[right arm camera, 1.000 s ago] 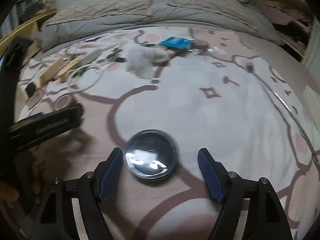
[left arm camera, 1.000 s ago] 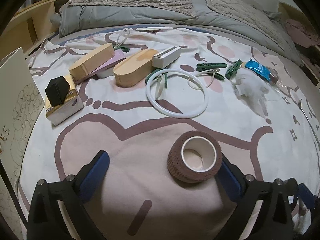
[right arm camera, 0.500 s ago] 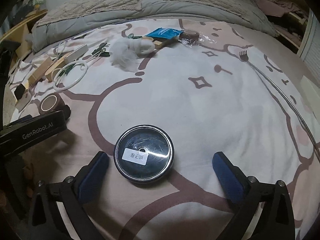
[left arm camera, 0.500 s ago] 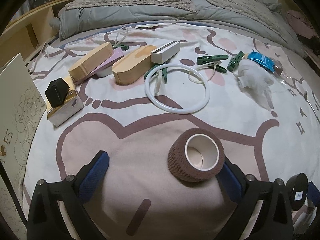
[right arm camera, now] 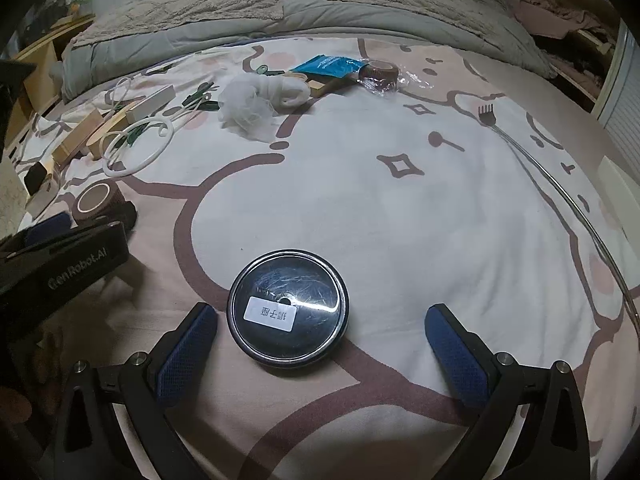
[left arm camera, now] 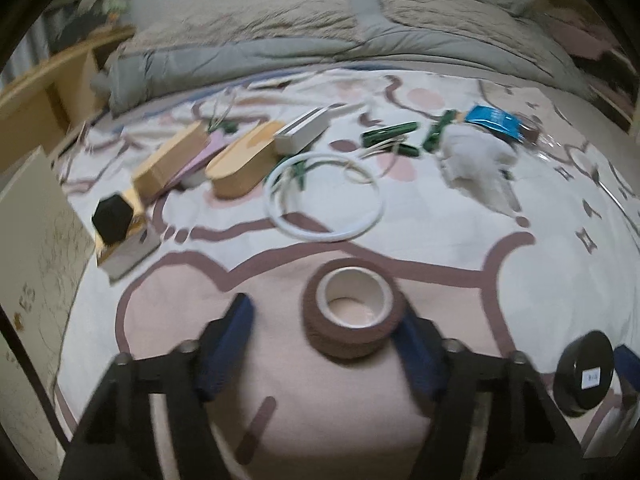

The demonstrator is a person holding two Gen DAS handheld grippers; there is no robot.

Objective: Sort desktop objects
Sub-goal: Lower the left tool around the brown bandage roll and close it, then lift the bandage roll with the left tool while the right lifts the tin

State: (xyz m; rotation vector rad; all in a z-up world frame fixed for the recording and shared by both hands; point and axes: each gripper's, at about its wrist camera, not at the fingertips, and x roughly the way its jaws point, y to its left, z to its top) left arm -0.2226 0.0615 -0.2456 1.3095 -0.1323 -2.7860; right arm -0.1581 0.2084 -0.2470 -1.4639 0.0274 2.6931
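**Two grippers over a cluttered bedspread**

The left gripper (left arm camera: 326, 346) was closing its jaws around a brown tape roll (left arm camera: 353, 307) that lay flat on the bedspread (left arm camera: 420, 236); the right pad looked to be against the roll, while the left pad stood clear of it, so nothing was gripped. The right gripper (right arm camera: 320, 346) hung wide open over a round black tin (right arm camera: 287, 310) with a white label, which sat between its pads nearer the left one, touching neither.

Beyond the tape roll lay a white ring (left arm camera: 325, 197), and behind that two tan wooden boxes (left arm camera: 242, 164), a white box (left arm camera: 305, 134), green clothes pegs (left arm camera: 390, 133), a bunch of white netting (left arm camera: 478, 160) and a blue packet (left arm camera: 494, 119). To the left sat a black block on a small white box (left arm camera: 120, 232). Nothing lay between either gripper and its object. In the right wrist view a second brown roll in clear wrap (right arm camera: 378, 74) lay far back, and a thin metal rod with a fork-like end (right arm camera: 520, 148) ran along the right.

The bedspread was white and pink with brown cartoon outlines. A grey quilt (right arm camera: 192, 8) was bunched at the far end, wooden shelving (left arm camera: 44, 92) stood at the left.
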